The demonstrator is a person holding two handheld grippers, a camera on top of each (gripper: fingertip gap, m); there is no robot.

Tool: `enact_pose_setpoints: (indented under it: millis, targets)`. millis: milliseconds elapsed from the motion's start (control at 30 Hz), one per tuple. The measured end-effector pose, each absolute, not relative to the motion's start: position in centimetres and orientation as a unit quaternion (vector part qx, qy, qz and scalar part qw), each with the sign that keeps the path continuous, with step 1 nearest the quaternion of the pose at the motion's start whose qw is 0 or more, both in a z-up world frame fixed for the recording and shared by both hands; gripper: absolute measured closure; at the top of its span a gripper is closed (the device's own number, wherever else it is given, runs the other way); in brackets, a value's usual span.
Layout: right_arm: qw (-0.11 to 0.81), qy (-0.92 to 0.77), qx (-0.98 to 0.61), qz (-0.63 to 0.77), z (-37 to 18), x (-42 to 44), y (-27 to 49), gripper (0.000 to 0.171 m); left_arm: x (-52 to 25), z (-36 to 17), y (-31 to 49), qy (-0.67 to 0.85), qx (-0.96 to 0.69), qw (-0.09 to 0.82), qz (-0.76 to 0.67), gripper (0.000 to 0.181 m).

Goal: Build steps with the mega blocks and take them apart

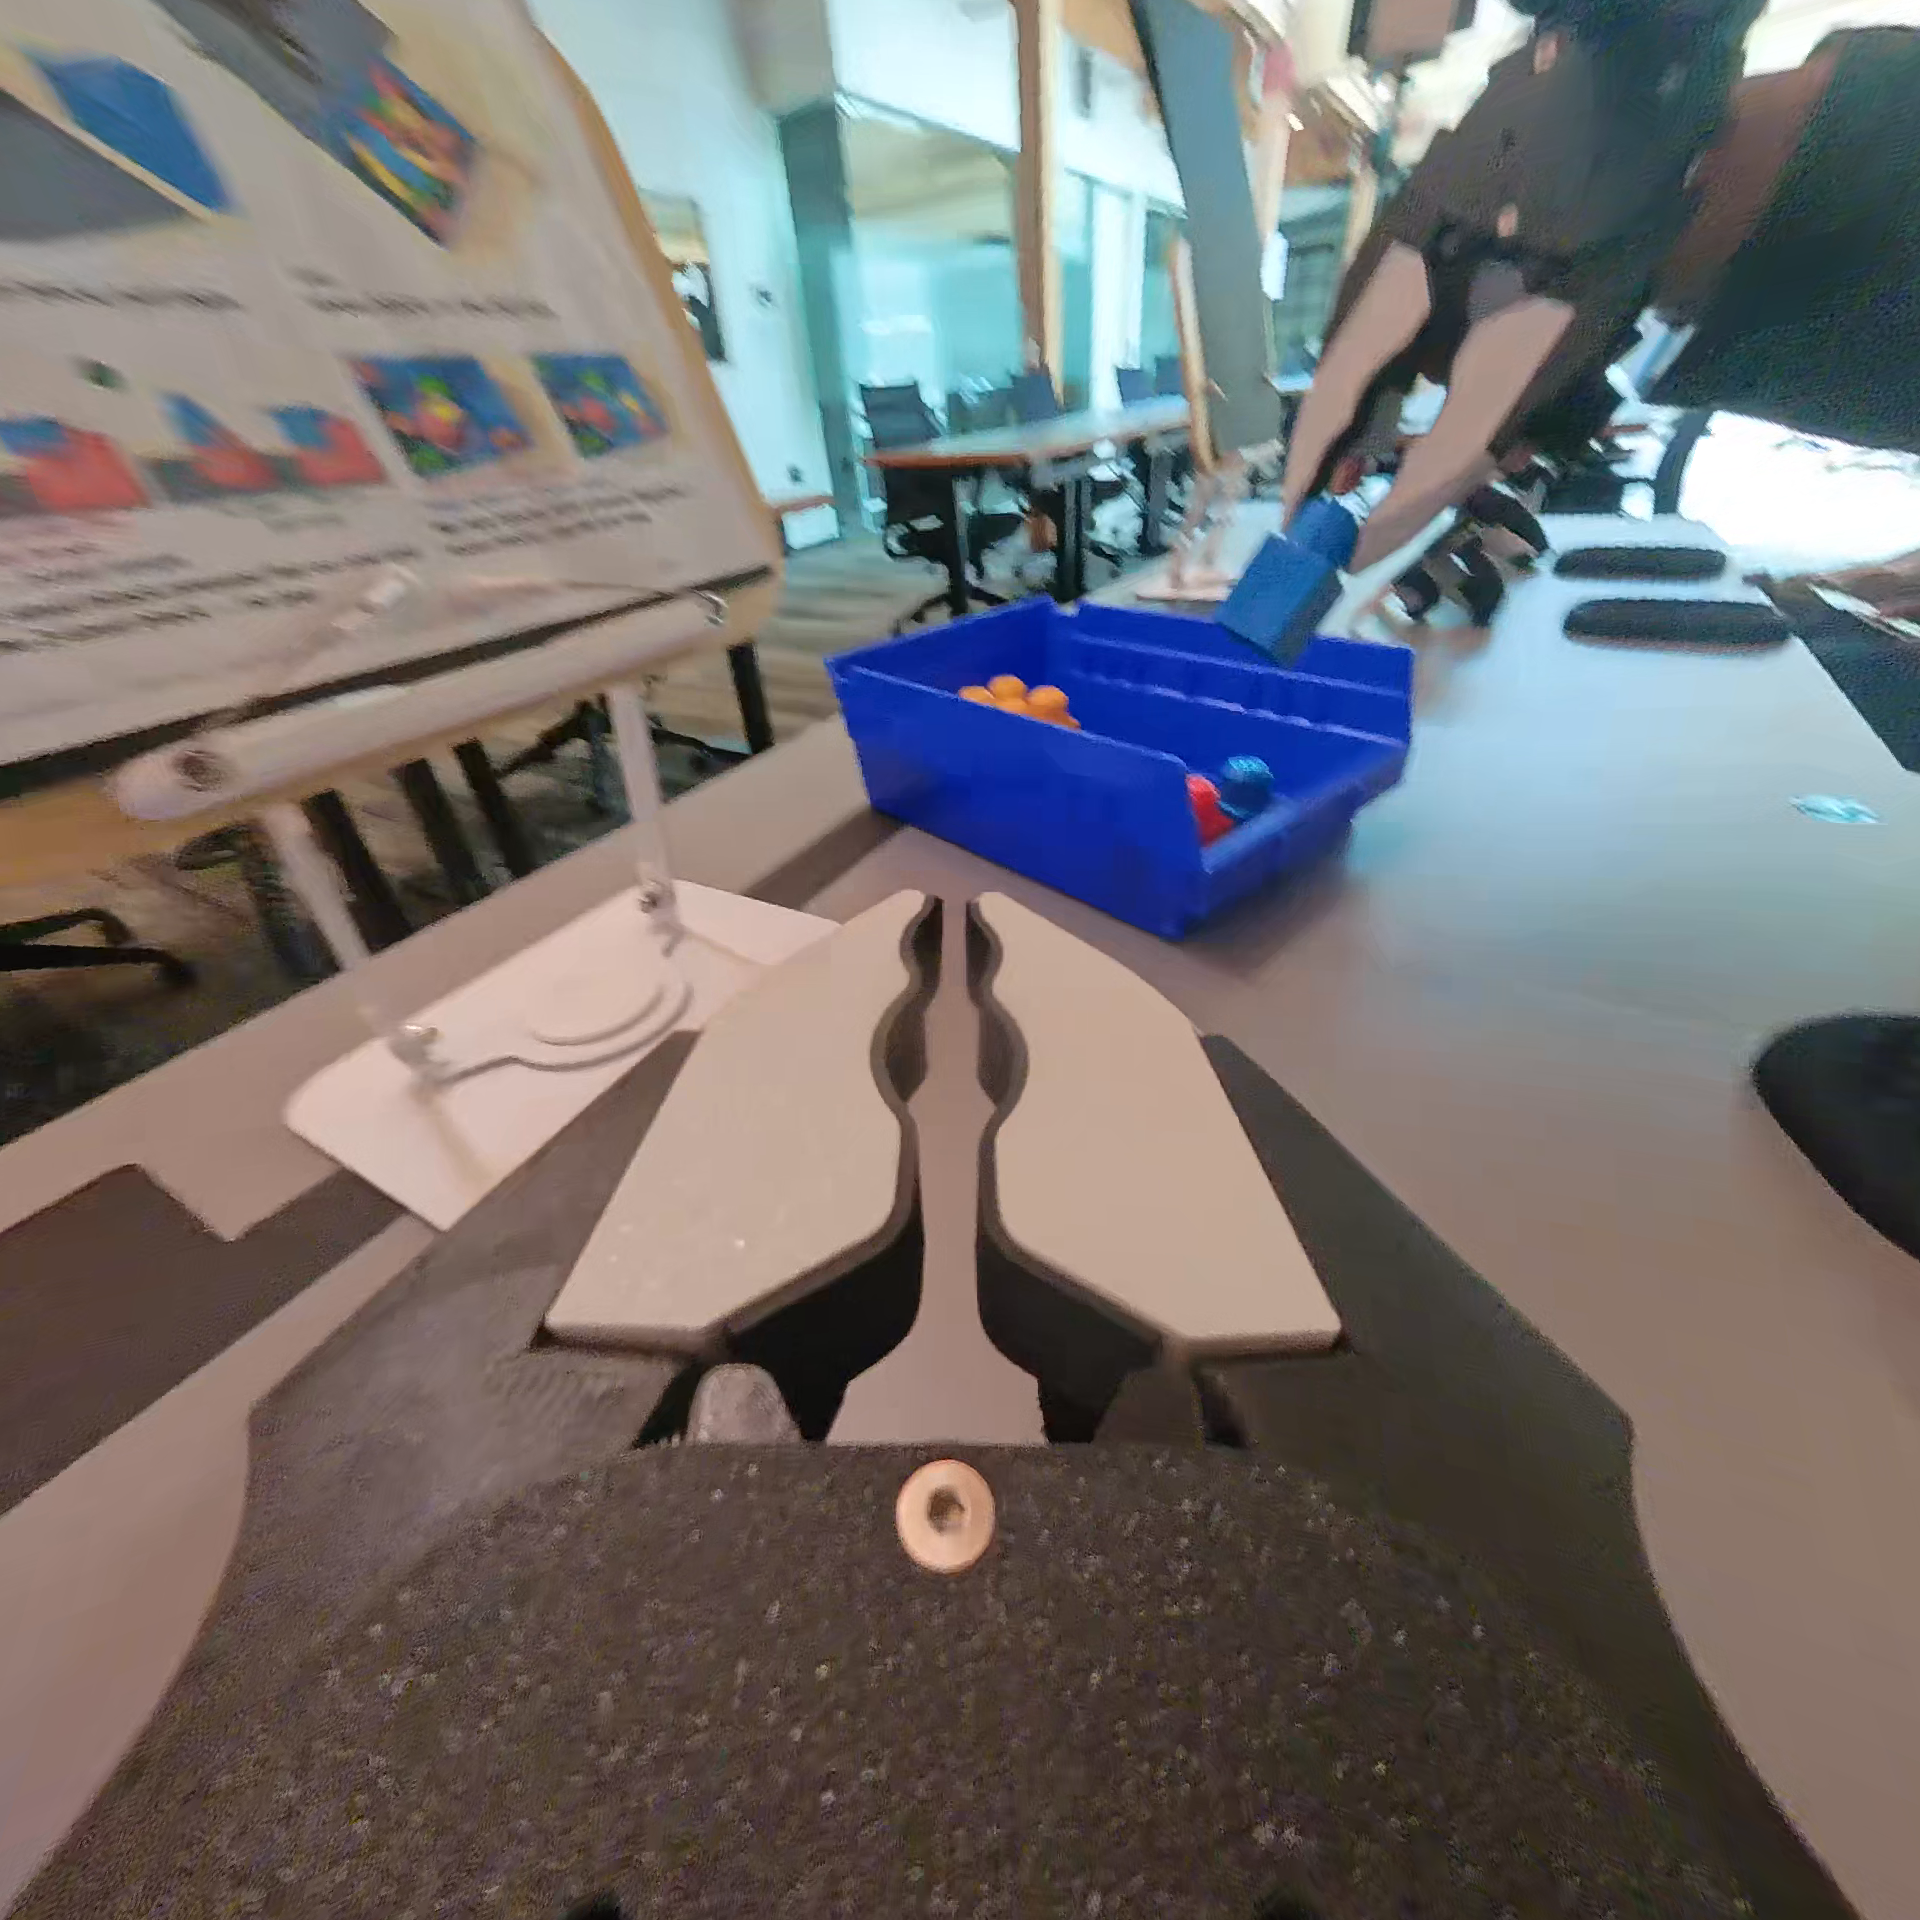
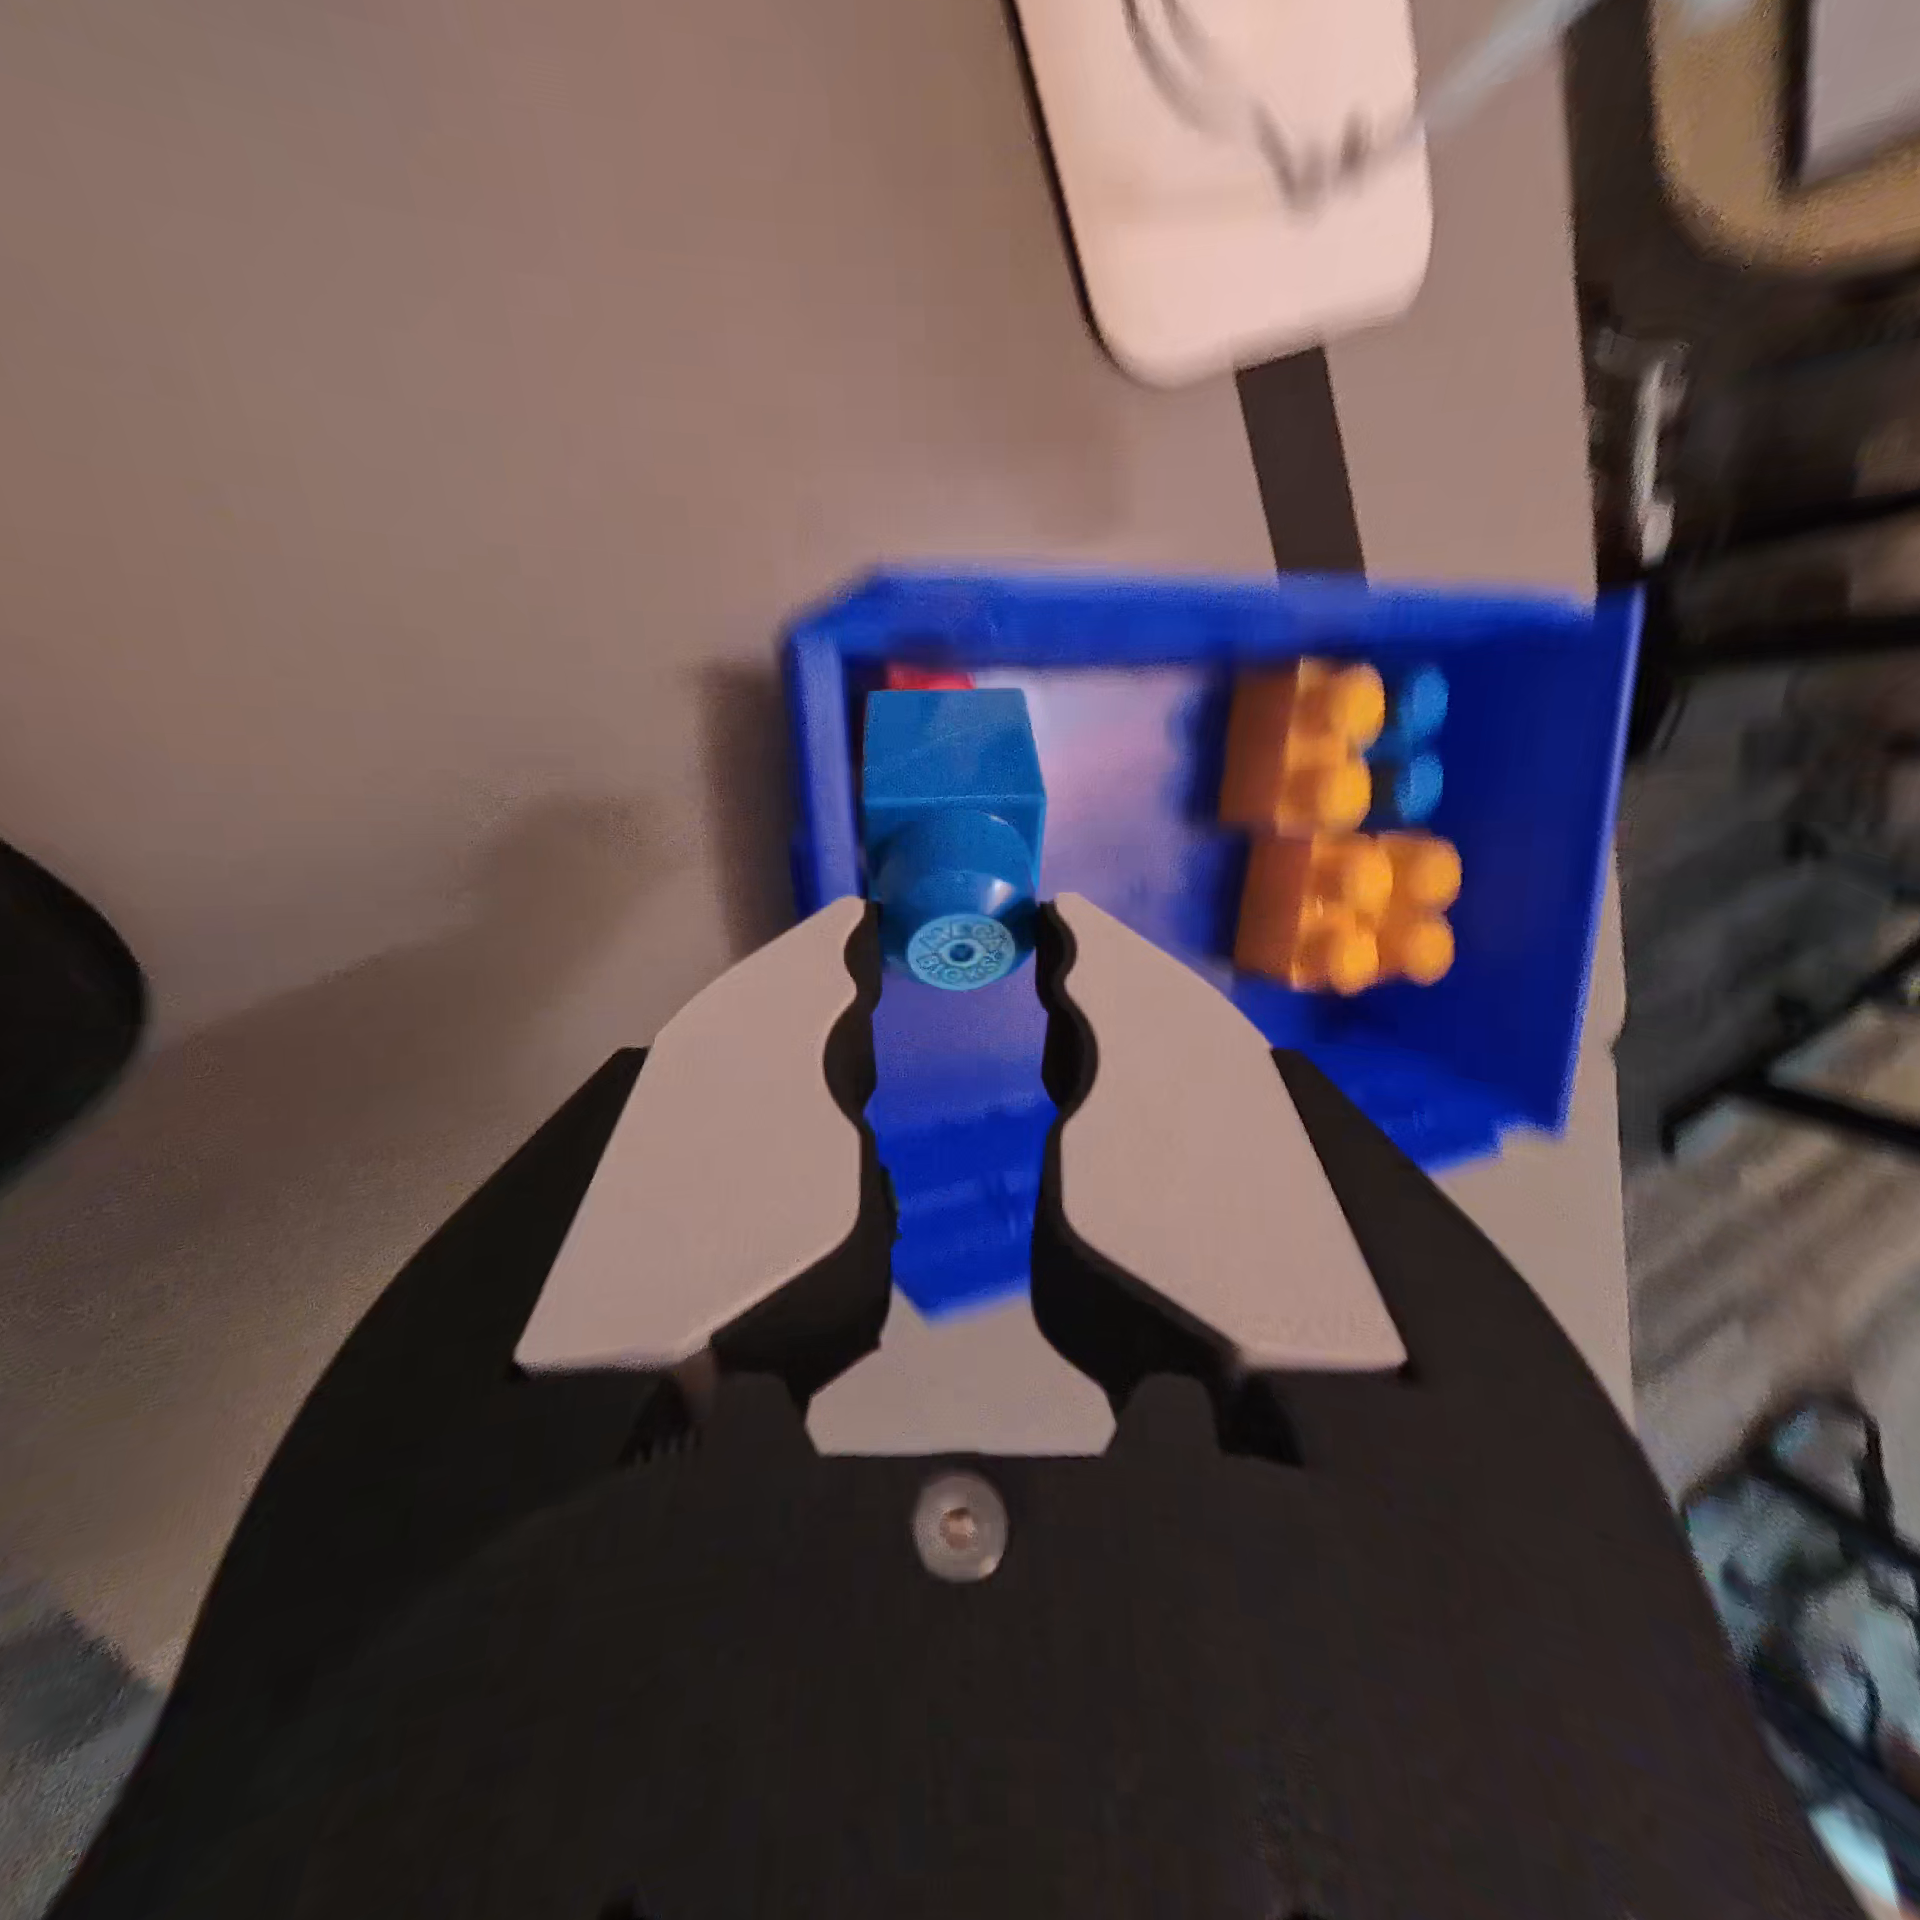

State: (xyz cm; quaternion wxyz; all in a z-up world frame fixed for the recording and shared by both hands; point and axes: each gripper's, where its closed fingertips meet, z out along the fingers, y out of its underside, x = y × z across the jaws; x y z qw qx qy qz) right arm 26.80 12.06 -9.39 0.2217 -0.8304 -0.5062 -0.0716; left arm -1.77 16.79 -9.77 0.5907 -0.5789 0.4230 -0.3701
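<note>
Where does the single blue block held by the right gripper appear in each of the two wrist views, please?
Left wrist view: the blue block is upper right of centre, hanging from the right gripper above the bin's far edge.
Right wrist view: it sits just above centre, pinched by its stud.
Shared landmark: the blue bin holding orange blocks.

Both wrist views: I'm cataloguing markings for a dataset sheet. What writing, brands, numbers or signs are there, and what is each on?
Round stud of the blue plastic block held in the right gripper: a ring of raised lettering, which I don't quote.
White printed poster on a stand: lines of print under pictures, too blurred to read.
Small teal sticker on the grey table: too small to read.
No other writing shows.
</note>
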Motion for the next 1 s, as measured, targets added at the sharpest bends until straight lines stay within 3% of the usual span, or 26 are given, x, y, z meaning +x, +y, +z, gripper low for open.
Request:
enact_pose_setpoints:
  millis: [200, 400, 733, 1000]
  targets:
    - [0.051, -0.463, -0.878, -0.107, -14.4, 34.0, 11.3, 0.143, -2.5, -9.4, 17.7, 0.403, -0.581, 0.617, -0.344, 0.179]
    - [-0.042, -0.454, -0.885, -0.098, -18.8, 35.1, 11.1, 0.143, -2.5, -9.9, 17.8, 0.412, -0.579, 0.624, -0.325, 0.179]
    - [-0.091, -0.456, -0.882, -0.083, -21.7, 34.8, 11.6, 0.142, -3.0, -10.1, 18.4, 0.407, -0.586, 0.624, -0.32, 0.179]
    - [-0.075, -0.458, -0.882, -0.078, -22.0, 34.6, 12.1, 0.141, -3.2, -10.1, 18.4, 0.406, -0.586, 0.624, -0.32, 0.18]
